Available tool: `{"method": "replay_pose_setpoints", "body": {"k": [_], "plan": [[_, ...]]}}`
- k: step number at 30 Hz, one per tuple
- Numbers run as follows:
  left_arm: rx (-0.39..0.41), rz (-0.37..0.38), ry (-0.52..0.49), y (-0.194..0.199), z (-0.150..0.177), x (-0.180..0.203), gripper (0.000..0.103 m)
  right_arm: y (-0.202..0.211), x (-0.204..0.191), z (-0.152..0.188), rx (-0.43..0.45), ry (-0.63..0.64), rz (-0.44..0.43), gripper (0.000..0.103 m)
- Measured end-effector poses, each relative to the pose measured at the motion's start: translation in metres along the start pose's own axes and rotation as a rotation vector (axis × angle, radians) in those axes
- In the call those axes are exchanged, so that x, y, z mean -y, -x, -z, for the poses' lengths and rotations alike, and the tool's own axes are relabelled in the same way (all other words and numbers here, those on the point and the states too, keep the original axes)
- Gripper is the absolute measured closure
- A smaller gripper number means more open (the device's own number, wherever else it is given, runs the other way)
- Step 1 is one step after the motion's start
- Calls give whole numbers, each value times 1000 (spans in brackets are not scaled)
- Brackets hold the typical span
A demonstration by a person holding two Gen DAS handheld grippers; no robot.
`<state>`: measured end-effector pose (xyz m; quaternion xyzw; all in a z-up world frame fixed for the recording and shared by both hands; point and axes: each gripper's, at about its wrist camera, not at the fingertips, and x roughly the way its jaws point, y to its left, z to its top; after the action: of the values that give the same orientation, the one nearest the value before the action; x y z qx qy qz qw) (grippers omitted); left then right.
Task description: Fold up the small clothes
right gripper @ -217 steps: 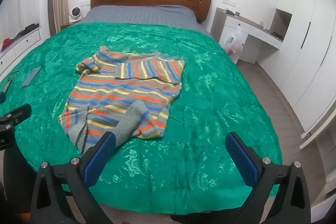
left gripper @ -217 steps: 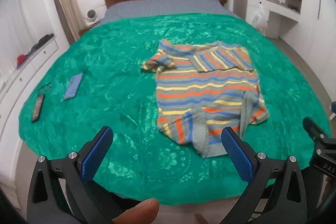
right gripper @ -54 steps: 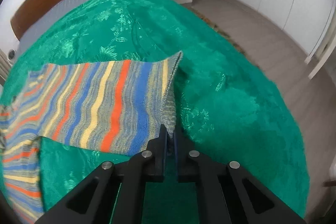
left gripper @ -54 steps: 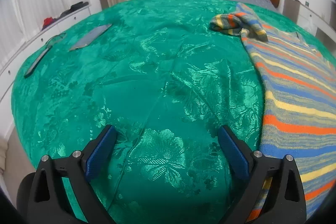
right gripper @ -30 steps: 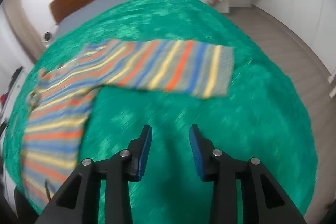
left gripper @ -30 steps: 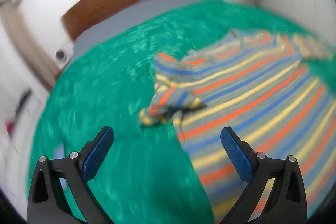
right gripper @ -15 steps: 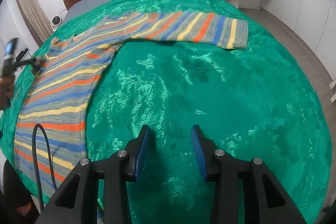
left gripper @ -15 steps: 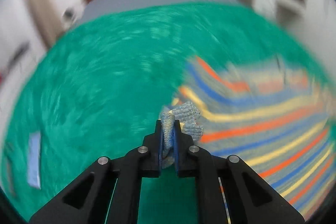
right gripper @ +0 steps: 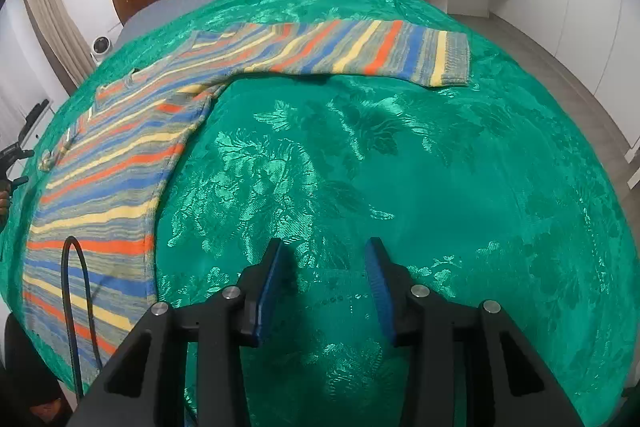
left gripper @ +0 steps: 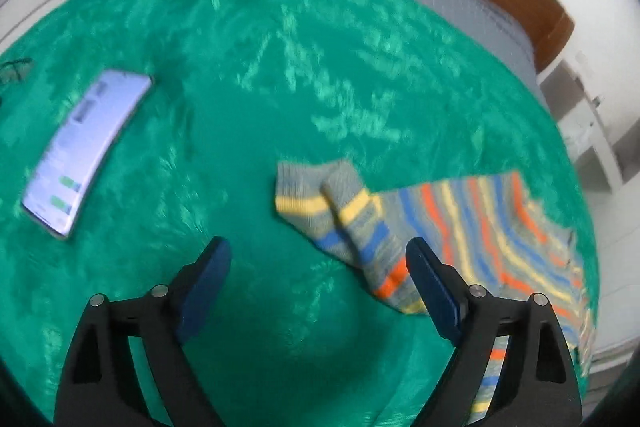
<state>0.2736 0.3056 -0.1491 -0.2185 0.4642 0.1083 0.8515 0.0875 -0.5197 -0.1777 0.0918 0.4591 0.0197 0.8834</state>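
From your left wrist view, your left gripper (left gripper: 318, 283) is wide open and holds nothing. The striped sweater (left gripper: 472, 223) lies on the green bed cover (left gripper: 280, 67), with its sleeve end just ahead of the gripper. A phone (left gripper: 86, 151) lies well off to the left. From your right wrist view, your right gripper (right gripper: 326, 287) is partly open and empty over the green bed cover (right gripper: 440, 167). The striped sweater (right gripper: 132, 155) lies flat, one sleeve stretched out to the right.

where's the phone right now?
Left wrist view only: the phone lies screen-up on the green bedspread, far left, well apart from the striped sweater's sleeve cuff and beyond the open left hand-held gripper.
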Motion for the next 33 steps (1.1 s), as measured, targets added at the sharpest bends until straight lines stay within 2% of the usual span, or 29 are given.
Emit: {"method": "replay_pose_setpoints", "body": {"k": [2, 3, 5, 6, 8, 9, 10, 11, 14, 18, 20, 23, 26, 28, 29, 33], "plan": [[-17, -46, -10, -14, -1, 8, 13, -2, -2, -1, 1, 6, 6, 59], [-17, -44, -8, -17, 0, 15, 13, -3, -3, -1, 2, 9, 10, 58], [7, 31, -20, -13, 1, 26, 13, -5, -6, 0, 3, 19, 25, 58], [13, 36, -43, -11, 3, 33, 12, -5, -6, 0, 3, 21, 31, 58], [-14, -71, -119, -25, 2, 53, 16, -6, -8, 0, 6, 22, 40, 56], [-34, -111, -139, -30, 4, 56, 46, -7, -9, 0, 8, 18, 41, 56], [-52, -124, -136, -32, 6, 55, 91, -7, -9, 0, 8, 15, 41, 55], [-68, -104, -111, -31, 9, 51, 93, -8, -9, -1, 7, 14, 42, 55], [-10, -36, 8, 8, 30, 26, 94, -7, -9, -1, 10, 10, 41, 55], [-53, -30, 69, 32, 65, -7, 83, -8, -9, 0, 18, 3, 38, 53], [-83, -73, 78, 37, 77, -20, 77, -9, -9, 0, 18, 4, 36, 51], [-54, -148, 67, 53, 91, -36, 67, -9, -9, -1, 18, 2, 34, 51], [-10, -154, 58, 61, 88, -50, 46, -9, -10, 0, 22, -8, 33, 51], [16, -109, 77, 59, 78, -58, 16, -10, -12, 0, 22, -3, 41, 50], [14, -83, 80, 53, 72, -59, 10, -10, -13, 0, 22, -2, 42, 50], [-40, -62, 51, 21, 45, -56, 9, -9, -15, -4, 6, -6, 30, 50]]}}
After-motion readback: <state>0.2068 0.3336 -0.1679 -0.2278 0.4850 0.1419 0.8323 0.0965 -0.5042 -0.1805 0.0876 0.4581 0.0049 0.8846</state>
